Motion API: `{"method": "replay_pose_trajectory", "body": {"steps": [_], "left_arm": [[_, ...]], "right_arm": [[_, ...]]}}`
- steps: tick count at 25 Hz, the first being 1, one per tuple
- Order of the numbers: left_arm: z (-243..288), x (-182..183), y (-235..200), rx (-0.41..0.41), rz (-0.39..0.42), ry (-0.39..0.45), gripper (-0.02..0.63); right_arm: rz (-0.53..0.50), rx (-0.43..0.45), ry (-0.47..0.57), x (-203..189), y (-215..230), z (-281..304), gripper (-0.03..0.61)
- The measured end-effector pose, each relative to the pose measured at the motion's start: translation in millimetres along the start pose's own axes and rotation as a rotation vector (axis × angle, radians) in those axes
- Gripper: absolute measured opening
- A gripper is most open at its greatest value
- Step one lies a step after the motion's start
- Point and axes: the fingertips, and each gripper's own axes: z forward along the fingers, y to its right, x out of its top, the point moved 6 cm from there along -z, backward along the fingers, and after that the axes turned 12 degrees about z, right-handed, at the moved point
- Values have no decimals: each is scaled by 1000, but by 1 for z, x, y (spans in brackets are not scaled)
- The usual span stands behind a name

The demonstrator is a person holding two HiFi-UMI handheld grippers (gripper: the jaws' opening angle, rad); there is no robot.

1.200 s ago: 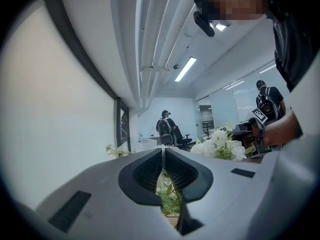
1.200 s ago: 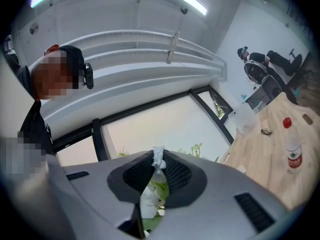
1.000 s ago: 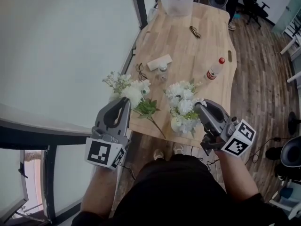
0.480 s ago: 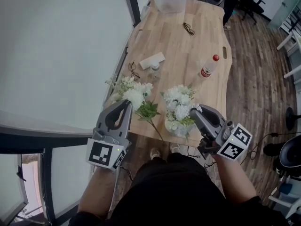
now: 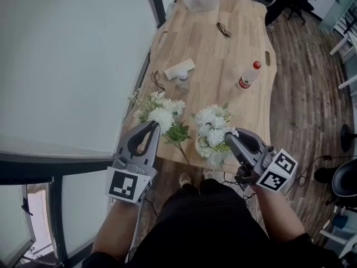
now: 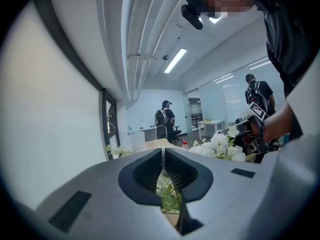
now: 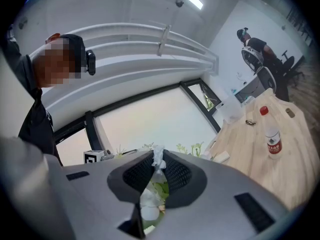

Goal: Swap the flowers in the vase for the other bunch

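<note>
- The vase bunch (image 5: 213,130) is sitting right at the tip of the right gripper (image 5: 228,137). Its jaws are pinching down to a narrow slit on a white bloom, and petals are poking out above the pads.
- The vase (image 5: 216,159) is standing just under that tip, close to the table (image 5: 223,60) edge on the person's side.
- The loose bunch (image 5: 162,116) is lying at the tip of the left gripper (image 5: 153,126), with its heads pointing away and its stem trailing off toward the right gripper's side. These jaws are pressing together with leaves showing in the throat. They seem to be nipping foliage rather than stem.
- Risk, right side: the grip is on blossom, not stems. A pull is likely to tear petals or draw out a single flower.
- Risk, vase: nothing is bracing it. Stems dragging on the neck could tip it or walk it off the edge.
- Risk, left side: a leaf hold may slip or strip.
- A bottle (image 5: 249,75) is standing well beyond the right gripper, clear of the work.
</note>
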Motion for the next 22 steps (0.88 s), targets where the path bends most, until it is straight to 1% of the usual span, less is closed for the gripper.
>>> {"method": "replay_pose_trajectory", "body": {"steps": [3,6,13,22], "left_arm": [[2,-6,2,-3,-10,-21,23],[3,-11,3,-12,-9,-19,23],[1,-13,5,-1,-9,-33,23],[1,-16,6,-1,-7,-66,23]], "right_arm": [[11,-5,-13,-6,5,1,70],[16,-12,-26,-12,10,1,70],[17,-29,-48,-22,18,-2,70],[22,-51,-49,-30,28,-2,71]]}}
